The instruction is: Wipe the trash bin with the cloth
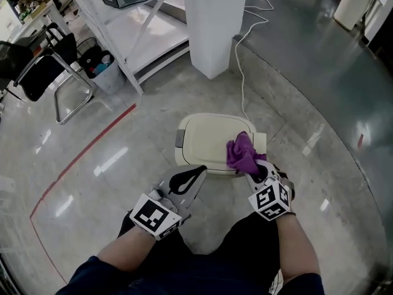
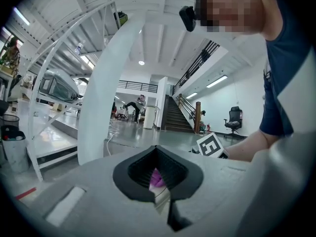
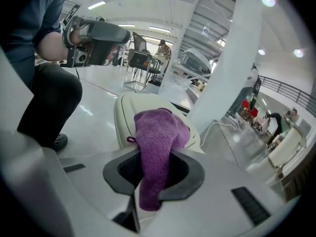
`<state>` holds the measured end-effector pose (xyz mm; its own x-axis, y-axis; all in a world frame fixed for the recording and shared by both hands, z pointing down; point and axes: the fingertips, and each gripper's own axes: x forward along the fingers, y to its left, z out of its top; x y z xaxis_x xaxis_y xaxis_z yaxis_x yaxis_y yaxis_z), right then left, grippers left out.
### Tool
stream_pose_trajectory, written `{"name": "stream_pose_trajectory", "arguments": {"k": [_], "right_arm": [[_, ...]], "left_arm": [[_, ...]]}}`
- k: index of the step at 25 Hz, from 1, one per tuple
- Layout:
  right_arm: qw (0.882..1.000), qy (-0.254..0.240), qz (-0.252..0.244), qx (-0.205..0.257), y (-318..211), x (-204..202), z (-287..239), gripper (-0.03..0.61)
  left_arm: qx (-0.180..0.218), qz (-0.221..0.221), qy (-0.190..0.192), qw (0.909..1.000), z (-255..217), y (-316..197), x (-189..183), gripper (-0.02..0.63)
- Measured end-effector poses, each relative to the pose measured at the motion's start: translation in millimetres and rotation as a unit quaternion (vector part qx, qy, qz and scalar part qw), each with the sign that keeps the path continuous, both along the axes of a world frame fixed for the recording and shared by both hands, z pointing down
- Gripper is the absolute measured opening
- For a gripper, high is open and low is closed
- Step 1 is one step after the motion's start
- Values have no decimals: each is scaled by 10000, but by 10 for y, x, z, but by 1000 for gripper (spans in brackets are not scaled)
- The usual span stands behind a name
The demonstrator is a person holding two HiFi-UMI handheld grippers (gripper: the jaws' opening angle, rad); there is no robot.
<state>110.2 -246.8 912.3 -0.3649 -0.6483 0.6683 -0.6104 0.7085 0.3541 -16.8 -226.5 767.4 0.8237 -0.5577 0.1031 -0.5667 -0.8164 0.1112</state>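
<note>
A cream trash bin (image 1: 212, 141) with a closed lid stands on the grey floor just in front of me. A purple cloth (image 1: 242, 153) lies bunched on the lid's right part, and my right gripper (image 1: 258, 172) is shut on it. In the right gripper view the cloth (image 3: 155, 137) hangs from between the jaws, over the bin (image 3: 123, 115). My left gripper (image 1: 195, 172) hovers at the bin's near left corner, shut with nothing held. In the left gripper view a sliver of cloth (image 2: 157, 178) shows past the left gripper (image 2: 158, 153).
A white pillar (image 1: 215, 23) rises behind the bin, and a white cable (image 1: 241, 72) trails past it. A white shelving rack (image 1: 138, 35), a black chair (image 1: 43, 66) and a small basket (image 1: 98, 63) stand far left. A red tape line (image 1: 86, 152) crosses the floor.
</note>
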Motion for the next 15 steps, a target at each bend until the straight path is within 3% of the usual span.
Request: {"name": "stream_pose_trajectory", "arguments": {"k": [4,10,15], "right_arm": [[9997,-207,24,-142,167,-11,0,80],[9948,-779,-565,-322,365,-564,-125,80],[9872,-1341,-741,-444,370,-866,-396,80]], "left_arm": [[4,117,-29,9999,-1,12,91,3],[-49,164,-60,9998,-38,13,126,3],[-1,160,-154,9998,-245,44,91,3]]}}
